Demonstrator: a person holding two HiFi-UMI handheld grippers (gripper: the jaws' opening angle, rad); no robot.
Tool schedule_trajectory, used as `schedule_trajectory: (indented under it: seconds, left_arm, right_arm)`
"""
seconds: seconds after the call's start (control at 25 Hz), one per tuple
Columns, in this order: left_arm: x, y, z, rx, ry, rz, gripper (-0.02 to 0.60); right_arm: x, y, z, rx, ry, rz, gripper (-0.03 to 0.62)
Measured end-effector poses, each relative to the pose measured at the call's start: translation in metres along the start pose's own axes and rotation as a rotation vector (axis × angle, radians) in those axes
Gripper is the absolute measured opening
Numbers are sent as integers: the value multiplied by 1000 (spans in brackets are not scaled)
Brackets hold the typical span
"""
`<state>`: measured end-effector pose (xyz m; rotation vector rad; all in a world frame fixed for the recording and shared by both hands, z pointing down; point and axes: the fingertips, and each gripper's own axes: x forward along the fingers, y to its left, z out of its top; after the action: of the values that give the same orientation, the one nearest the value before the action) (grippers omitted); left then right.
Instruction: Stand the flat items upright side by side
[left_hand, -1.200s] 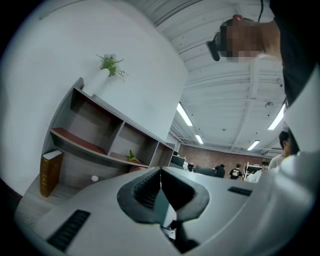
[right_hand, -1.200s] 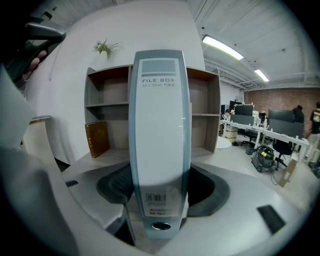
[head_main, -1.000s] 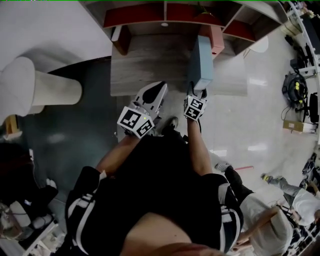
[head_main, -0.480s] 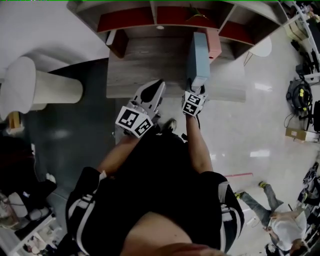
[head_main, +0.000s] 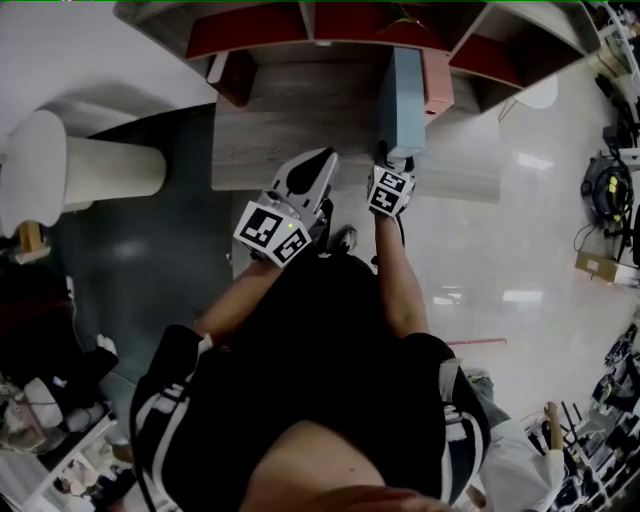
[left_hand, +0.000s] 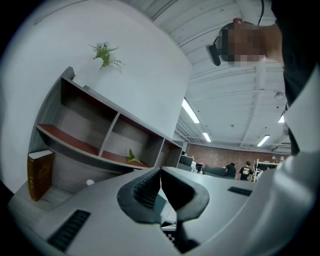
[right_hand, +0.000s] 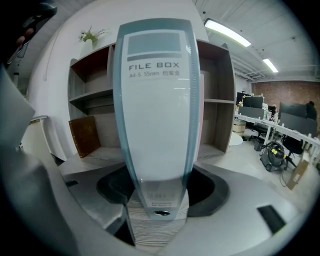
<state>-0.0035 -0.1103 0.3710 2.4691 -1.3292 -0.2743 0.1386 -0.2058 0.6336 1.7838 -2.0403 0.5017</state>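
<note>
two jaws of the right gripper (head_main: 393, 168) stand wide, clamped on the foot of a blue file box (right_hand: 157, 115), which rises upright between its fingers. the left gripper (left_hand: 161, 186) is closed on nothing.

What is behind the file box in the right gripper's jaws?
A pink flat item, only a sliver in the right gripper view, the rest covered by the file box. Further back, the wooden shelf, its middle hidden too.

Right gripper (head_main: 396, 160) carried file box (head_main: 400, 100) nearer the shelf (head_main: 250, 28); left gripper (head_main: 322, 160) followed.
</note>
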Motion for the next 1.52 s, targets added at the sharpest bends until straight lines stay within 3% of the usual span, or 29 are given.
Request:
schedule_trajectory:
  seconds: [0.72, 1.52]
  left_arm:
    - [62, 65, 7, -51, 26, -44, 26]
    - [75, 78, 5, -64, 41, -42, 26]
  right_arm:
    - [47, 3, 22, -6, 55, -33, 304]
    - [71, 0, 31, 36, 89, -45, 332]
